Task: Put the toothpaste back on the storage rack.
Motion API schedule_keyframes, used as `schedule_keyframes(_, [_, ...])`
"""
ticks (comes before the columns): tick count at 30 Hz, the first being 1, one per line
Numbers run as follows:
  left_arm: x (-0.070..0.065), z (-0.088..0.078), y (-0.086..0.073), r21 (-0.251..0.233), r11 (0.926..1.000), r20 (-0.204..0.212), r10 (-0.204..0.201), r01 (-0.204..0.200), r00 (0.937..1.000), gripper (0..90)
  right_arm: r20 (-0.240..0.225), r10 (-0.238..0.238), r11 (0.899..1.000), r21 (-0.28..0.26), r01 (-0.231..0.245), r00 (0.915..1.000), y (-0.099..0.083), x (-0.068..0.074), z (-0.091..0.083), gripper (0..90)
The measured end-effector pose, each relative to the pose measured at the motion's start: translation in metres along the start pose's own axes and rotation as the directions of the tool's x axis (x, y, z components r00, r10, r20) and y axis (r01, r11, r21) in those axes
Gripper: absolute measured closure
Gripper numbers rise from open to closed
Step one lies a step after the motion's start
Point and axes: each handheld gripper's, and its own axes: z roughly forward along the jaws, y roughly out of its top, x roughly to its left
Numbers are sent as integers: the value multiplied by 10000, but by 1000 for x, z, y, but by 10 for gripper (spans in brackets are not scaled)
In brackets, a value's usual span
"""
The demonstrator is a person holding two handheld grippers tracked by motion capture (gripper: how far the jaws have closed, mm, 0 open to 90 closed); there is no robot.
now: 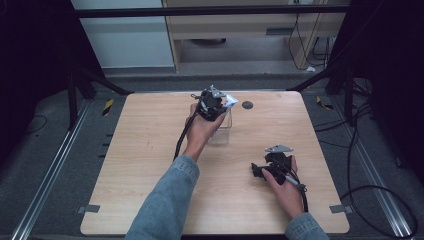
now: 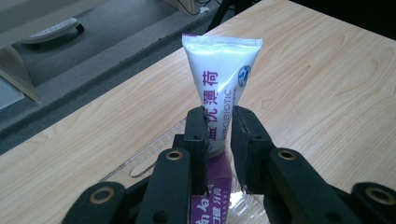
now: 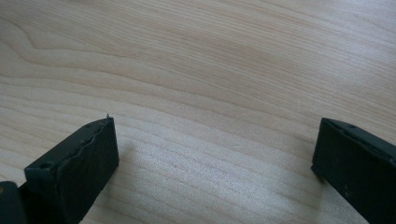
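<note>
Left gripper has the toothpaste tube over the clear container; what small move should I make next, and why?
Probably ease the left gripper straight down. Its jaws are shut on the toothpaste tube, crimped end up, right above the clear container, whose rim shows below the jaws. The right gripper rests open on the table, so it can stay put.

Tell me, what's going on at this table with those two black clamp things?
A person sits at a wooden table with a hand-held gripper in each hand. The left hand-held gripper is shut on a white and purple tube, holding it crimped end up over a clear plastic container near the table's far edge. The right hand-held gripper rests low over bare wood, its jaws wide apart and holding nothing.
</note>
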Motion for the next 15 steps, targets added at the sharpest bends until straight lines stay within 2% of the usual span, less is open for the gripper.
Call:
schedule_keyframes(5, [2,-5,-1,-106,9999,-14,-90,90,10000,754,-3,0,10000,0,0,10000,0,0,0,6])
schedule_keyframes(8, [1,-9,-2,-113,9999,-20,50,-50,10000,746,16,-38,10000,-7,38,10000,0,0,0,6])
schedule_keyframes(11, [2,-16,-3,-188,9998,8,20,-20,10000,735,-6,-3,10000,0,3,10000,0,0,0,6])
schedule_keyframes(13, [2,-23,-6,-346,9993,-25,172,-173,9998,709,-13,-12,10000,0,12,10000,0,0,0,6])
schedule_keyframes(15, [3,-29,-9,-444,9990,29,95,-94,10000,695,-6,-26,10000,-11,26,10000,0,0,0,6])
